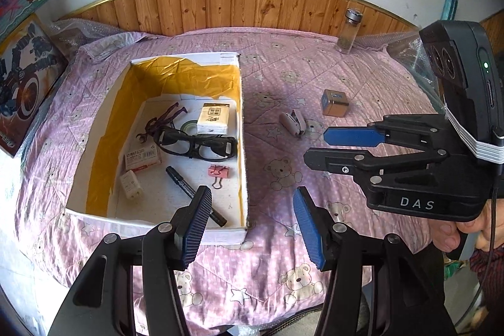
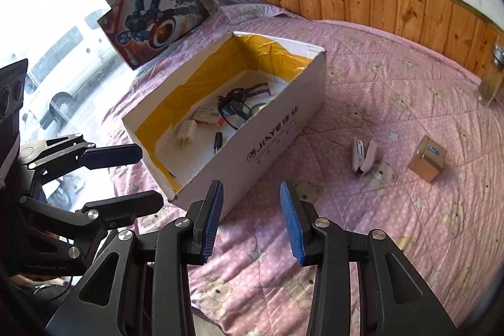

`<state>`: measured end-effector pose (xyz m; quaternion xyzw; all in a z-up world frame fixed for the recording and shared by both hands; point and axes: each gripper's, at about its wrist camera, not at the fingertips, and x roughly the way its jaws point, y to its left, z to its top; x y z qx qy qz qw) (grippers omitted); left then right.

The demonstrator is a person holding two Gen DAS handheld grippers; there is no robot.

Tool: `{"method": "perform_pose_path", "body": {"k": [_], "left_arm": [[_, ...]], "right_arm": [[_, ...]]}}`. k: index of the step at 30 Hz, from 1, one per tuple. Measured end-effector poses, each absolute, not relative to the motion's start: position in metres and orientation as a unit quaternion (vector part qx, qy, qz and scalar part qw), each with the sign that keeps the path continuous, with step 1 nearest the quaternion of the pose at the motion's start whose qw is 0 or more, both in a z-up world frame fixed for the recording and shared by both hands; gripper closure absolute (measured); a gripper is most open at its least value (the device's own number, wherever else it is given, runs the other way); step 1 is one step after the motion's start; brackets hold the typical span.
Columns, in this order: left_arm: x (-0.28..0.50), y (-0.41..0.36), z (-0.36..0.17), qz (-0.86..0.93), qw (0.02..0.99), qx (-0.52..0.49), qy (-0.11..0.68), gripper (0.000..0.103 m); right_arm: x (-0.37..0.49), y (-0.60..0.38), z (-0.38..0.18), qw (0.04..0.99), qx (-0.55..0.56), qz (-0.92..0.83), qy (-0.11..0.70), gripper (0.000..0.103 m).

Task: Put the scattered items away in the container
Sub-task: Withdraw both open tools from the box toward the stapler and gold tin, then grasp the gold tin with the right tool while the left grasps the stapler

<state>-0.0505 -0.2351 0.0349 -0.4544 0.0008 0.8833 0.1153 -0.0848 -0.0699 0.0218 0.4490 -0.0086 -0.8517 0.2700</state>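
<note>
Grippers, two, both hand-held. Left gripper (image 1: 250, 221): jaws spread wide, nothing between them, poised above the near right corner of the box (image 1: 242, 115). Right gripper (image 2: 252, 221): jaws likewise parted and empty, poised over the quilt (image 2: 393, 225) just off the box's near corner.

Box, white card with yellow lining, stood open on the quilt, left of centre.

Contents already stowed, as seen from the left wrist:
- glasses (image 1: 197, 144), black, lying across the middle
- tissue pack (image 1: 212, 118), toward the back
- tape roll (image 1: 189, 125), green, partly hidden behind the glasses
- dark purple tangle (image 1: 163, 118), identity unclear
- small red-and-white carton (image 1: 143, 159)
- plug (image 1: 130, 186), white
- marker (image 1: 193, 192), black, partly behind the left gripper's finger
- binder clip (image 1: 218, 173), pink

Items outstanding on the quilt, right of the box:
- stapler (image 2: 363, 156), white, nearer the box
- tin (image 2: 428, 158), gold cube, just beyond the stapler

Glass jar (image 2: 491, 77) stood upright at the far edge by the wood panelling; whether it counted among the scattered items could not be told.

Assessment: task judged mostly complete, eight pieces in, two certainly left, possibly three. Stapler appeared the nearest candidate for the right gripper.
</note>
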Motion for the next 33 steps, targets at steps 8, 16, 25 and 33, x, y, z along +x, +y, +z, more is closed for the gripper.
{"method": "perform_pose_path", "body": {"k": [8, 16, 25, 33], "left_arm": [[-0.065, -0.188, 0.023, 0.87, 0.165, -0.465, 0.008, 0.047], [-0.111, -0.144, 0.002, 0.861, 0.182, -0.475, -0.008, 0.042], [-0.187, -0.119, -0.049, 0.851, 0.15, -0.502, -0.035, 0.04], [-0.239, -0.11, -0.094, 0.844, 0.121, -0.519, -0.066, 0.04]], "right_arm": [[-0.082, 0.009, -0.005, 0.191, 0.454, -0.861, -0.125, 0.063], [-0.112, 0.067, -0.021, 0.109, 0.444, -0.869, -0.19, 0.056], [-0.183, 0.095, -0.04, 0.032, 0.437, -0.877, -0.196, 0.044], [-0.238, 0.093, -0.067, -0.003, 0.46, -0.874, -0.16, 0.041]]}}
